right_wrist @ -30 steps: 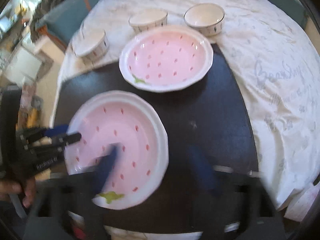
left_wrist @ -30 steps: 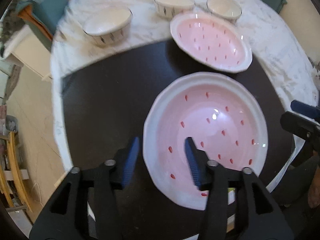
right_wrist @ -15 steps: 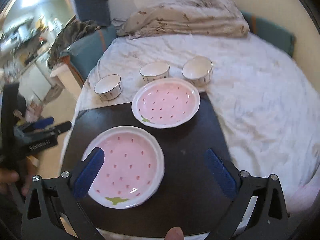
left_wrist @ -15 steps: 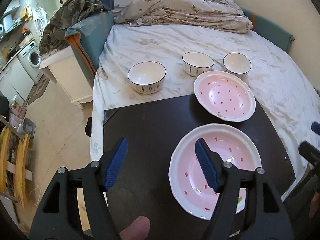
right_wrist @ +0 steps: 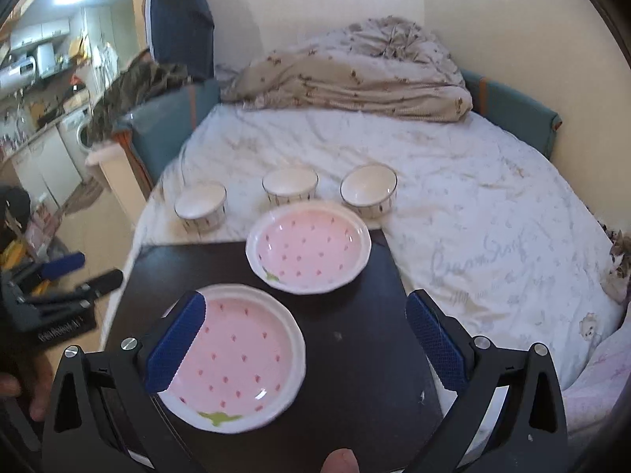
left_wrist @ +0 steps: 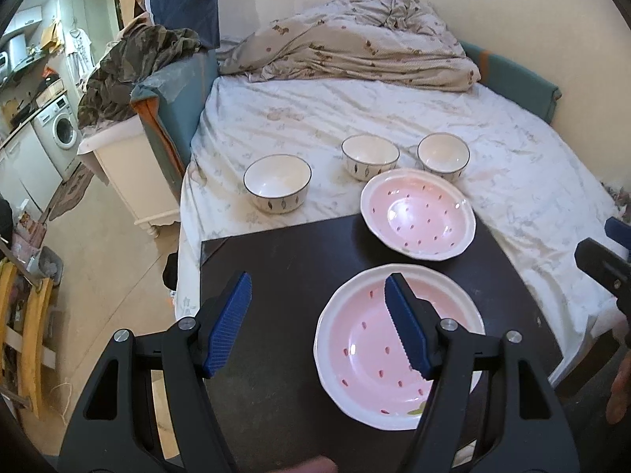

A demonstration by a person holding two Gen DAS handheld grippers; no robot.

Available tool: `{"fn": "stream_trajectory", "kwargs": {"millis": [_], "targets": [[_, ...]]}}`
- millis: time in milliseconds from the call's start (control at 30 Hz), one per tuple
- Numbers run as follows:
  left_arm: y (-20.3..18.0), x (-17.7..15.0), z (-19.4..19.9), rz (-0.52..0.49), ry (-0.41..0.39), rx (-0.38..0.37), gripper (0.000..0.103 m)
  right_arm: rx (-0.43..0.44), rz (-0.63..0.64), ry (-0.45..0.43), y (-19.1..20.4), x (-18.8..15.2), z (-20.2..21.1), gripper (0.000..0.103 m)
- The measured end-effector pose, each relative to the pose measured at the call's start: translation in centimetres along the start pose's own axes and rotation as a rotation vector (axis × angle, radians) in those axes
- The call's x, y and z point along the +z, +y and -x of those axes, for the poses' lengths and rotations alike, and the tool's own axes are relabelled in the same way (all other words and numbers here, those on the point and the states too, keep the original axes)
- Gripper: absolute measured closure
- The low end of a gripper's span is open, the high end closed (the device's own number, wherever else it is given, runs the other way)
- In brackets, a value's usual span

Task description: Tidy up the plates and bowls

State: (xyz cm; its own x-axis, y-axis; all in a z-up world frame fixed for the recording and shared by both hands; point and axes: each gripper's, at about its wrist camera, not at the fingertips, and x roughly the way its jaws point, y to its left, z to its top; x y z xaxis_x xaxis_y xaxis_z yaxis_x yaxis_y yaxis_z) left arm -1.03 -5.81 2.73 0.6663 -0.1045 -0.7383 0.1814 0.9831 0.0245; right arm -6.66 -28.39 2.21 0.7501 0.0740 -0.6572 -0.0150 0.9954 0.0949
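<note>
1. The near plate (left_wrist: 394, 347), pink with red specks, lies flat on the dark tabletop (left_wrist: 276, 276), directly below the left gripper (left_wrist: 315, 323); the right-hand blue pad overlaps it in view, not touching.
2. The far plate (left_wrist: 418, 216) sits ahead of that gripper, at the tabletop's far edge, apart from the near one.
3. Three white bowls (left_wrist: 277, 183) stand upright on the bed (left_wrist: 355, 118) beyond the tabletop, in a loose row.
4. The left gripper's jaws stand apart, empty.
5. The right gripper (right_wrist: 303, 339) hangs over the tabletop, jaws spread wide with nothing between them; the near plate lies under its left pad.
</note>
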Motion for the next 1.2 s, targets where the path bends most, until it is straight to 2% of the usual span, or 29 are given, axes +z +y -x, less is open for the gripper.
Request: {"fn": "stream_trajectory", "kwargs": {"millis": [267, 467, 600, 700, 800, 900, 967, 1000, 1033, 1100, 1200], "targets": [[1.0, 1.6, -0.8, 0.098, 0.000, -0.007, 0.036, 0.009, 0.046, -0.004, -0.5, 1.7, -0.5, 0.000], [-0.5, 2.2, -1.7, 0.041, -0.012, 0.018, 0.036, 0.011, 0.056, -0.004, -2.1, 3.0, -1.8, 0.000], [-0.9, 3.1, -2.3, 0.036, -0.007, 0.020, 0.036, 0.022, 0.011, 0.002, -3.6, 3.7, -3.2, 0.000], [-0.7, 3.8, -2.8, 0.049, -0.010, 0.028, 0.036, 0.000, -0.004, -0.005, -4.6, 4.1, -4.1, 0.000], [-0.1, 4.0, -3.0, 0.104, -0.005, 0.015, 0.036, -0.004, -0.048, 0.009, -5.3, 4.1, -4.4, 0.000], [0.0, 3.9, -2.7, 0.097, -0.014, 0.010, 0.036, -0.013, -0.039, 0.020, -5.2, 4.0, -4.0, 0.000], [0.2, 3.7, -2.5, 0.100, -0.001, -0.002, 0.021, -0.037, -0.009, 0.006, -4.7, 3.9, -3.2, 0.000], [0.5, 3.6, -2.5, 0.113, 0.008, -0.008, 0.009, -0.044, -0.002, 0.001, -4.5, 4.0, -2.8, 0.000], [0.9, 3.6, -2.4, 0.141, 0.013, -0.021, 0.003, -0.052, 0.001, -0.005, -4.3, 4.1, -2.3, 0.000], [1.3, 3.6, -2.1, 0.158, 0.001, -0.044, 0.000, -0.057, -0.006, -0.017, -4.0, 4.3, -1.5, 0.000], [1.8, 3.1, -1.5, 0.127, -0.015, -0.023, 0.000, -0.041, 0.009, -0.028, -3.4, 4.5, -0.7, 0.000]]}}
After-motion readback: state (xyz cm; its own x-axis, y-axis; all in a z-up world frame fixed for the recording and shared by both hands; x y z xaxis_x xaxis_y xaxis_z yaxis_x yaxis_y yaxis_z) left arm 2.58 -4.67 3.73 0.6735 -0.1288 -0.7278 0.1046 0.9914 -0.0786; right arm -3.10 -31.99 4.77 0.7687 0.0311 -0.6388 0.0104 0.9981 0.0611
